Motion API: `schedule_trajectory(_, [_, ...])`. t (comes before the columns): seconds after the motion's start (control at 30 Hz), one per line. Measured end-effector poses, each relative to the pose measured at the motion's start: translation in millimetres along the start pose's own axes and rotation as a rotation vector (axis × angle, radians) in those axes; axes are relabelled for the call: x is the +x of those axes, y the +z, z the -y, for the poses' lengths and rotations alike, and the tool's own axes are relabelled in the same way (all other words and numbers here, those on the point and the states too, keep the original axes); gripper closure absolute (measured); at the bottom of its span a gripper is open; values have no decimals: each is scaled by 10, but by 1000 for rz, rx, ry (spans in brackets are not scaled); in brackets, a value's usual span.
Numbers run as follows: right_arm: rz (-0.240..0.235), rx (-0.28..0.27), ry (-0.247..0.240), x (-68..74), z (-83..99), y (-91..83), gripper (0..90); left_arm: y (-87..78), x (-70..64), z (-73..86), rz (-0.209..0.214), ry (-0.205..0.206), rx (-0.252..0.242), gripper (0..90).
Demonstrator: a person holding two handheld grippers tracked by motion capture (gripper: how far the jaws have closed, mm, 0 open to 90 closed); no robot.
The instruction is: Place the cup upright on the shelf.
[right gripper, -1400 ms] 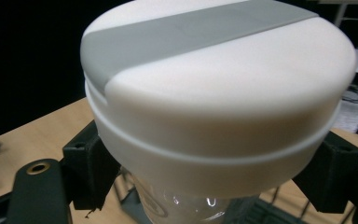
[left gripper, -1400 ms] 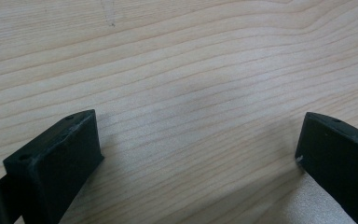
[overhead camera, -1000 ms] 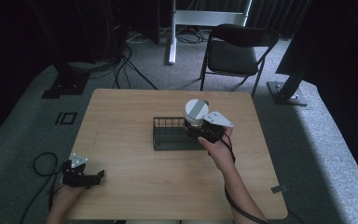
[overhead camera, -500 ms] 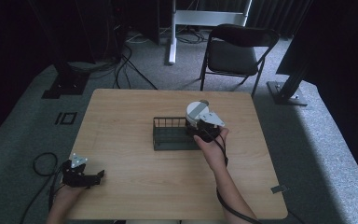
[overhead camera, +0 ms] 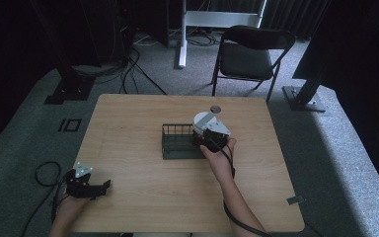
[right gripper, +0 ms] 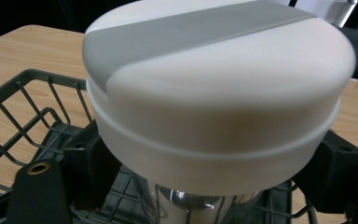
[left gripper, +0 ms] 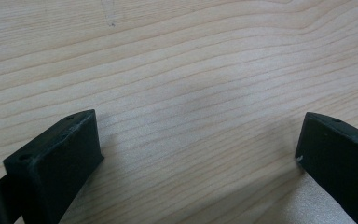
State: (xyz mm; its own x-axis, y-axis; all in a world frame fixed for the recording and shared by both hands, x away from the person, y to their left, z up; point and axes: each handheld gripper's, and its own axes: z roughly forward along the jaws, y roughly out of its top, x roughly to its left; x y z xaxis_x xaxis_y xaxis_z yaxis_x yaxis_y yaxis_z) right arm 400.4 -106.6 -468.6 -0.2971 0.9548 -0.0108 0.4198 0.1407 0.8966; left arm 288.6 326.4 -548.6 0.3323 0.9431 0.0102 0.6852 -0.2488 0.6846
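Wire basket (overhead camera: 180,143) sits near table (overhead camera: 128,118) centre. Lidded jar (overhead camera: 205,121) at the basket's right end, over its rim, between the jaws of the right gripper (overhead camera: 211,137); right hand (overhead camera: 219,158) just behind it, nearer the person. Small round item (overhead camera: 215,108) on table just beyond the jar. Left gripper (overhead camera: 86,185) at the near-left table corner, well apart from the basket, jaws spread over bare tabletop. Folding chair (overhead camera: 249,54) on floor beyond the table's far edge, right of centre.
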Motion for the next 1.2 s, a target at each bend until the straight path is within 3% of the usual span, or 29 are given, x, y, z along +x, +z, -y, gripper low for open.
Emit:
schedule_trajectory(0.4, [4, 26, -11, 19, 44, 45, 182, 0, 0, 1, 0, 0, 0, 2])
schedule_trajectory(0.7, [8, 14, -27, 42, 71, 37, 182, 0, -1, 1, 0, 0, 0, 2])
schedule_trajectory(1.13, [-29, 6, -9, 33, 96, 18, 178, 0, 0, 1, 0, 0, 0, 1])
schedule_trajectory(1.2, [-48, 6, -15, 33, 99, 9, 133, 0, 0, 1, 0, 0, 0, 1])
